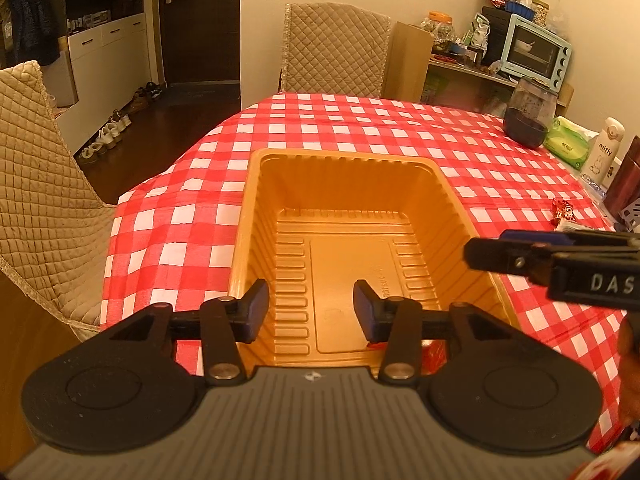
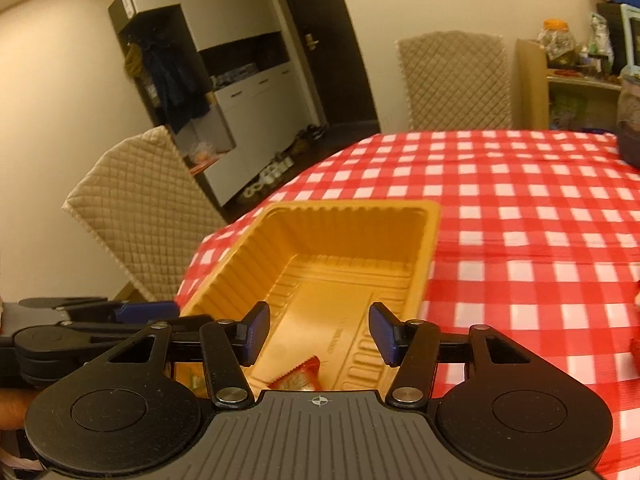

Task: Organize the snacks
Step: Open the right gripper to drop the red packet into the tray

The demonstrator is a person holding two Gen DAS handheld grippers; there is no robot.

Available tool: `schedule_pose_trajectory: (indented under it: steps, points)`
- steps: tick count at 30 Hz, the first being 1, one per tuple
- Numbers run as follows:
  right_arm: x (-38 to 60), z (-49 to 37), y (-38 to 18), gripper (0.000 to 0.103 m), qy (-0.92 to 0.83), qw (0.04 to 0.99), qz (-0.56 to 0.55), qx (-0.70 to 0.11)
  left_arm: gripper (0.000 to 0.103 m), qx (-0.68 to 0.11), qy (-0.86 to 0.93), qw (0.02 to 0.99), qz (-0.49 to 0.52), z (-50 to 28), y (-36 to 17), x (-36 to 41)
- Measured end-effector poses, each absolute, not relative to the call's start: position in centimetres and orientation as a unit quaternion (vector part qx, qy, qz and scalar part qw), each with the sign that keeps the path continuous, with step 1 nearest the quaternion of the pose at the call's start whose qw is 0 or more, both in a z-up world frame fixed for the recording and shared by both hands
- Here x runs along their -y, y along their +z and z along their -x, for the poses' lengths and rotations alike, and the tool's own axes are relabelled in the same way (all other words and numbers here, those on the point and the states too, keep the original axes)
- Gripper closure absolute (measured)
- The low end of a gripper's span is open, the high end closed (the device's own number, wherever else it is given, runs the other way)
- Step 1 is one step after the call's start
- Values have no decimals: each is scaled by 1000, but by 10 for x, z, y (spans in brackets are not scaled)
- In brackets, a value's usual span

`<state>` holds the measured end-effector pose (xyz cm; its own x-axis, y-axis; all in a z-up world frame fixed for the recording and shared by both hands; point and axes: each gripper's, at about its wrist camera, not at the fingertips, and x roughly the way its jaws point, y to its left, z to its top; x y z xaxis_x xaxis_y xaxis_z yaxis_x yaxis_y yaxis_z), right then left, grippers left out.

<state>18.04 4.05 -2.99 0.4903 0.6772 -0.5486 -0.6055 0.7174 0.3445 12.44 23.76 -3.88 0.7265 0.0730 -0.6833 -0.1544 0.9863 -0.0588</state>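
A golden plastic tray (image 1: 448,200) stands on the red-and-white checked tablecloth (image 1: 360,120). My left gripper (image 1: 311,310) hovers open over the tray's near end, nothing between its blue pads. My right gripper (image 2: 319,334) is also open above the tray (image 2: 360,216), and its fingers reach in from the right in the left wrist view (image 1: 492,250). A red snack packet (image 2: 298,376) lies on the tray floor just below the right gripper, partly hidden by the gripper body. The left gripper (image 2: 172,314) shows side-on at the tray's left rim. More wrapped snacks (image 1: 563,212) lie on the cloth to the right.
A dark jar (image 1: 528,116), a green tissue pack (image 1: 568,144) and a white bottle (image 1: 602,152) stand at the table's far right. Quilted chairs stand at the left (image 1: 40,200) and the far end (image 1: 336,48). A shelf with a toaster oven (image 1: 534,52) is behind.
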Motion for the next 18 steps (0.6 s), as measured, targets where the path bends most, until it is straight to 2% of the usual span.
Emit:
schedule_pose_trajectory:
  steps: [18]
  points:
    - [21, -156, 5, 48, 310, 902, -27, -299, 48, -349, 40, 935, 59, -110, -8, -195]
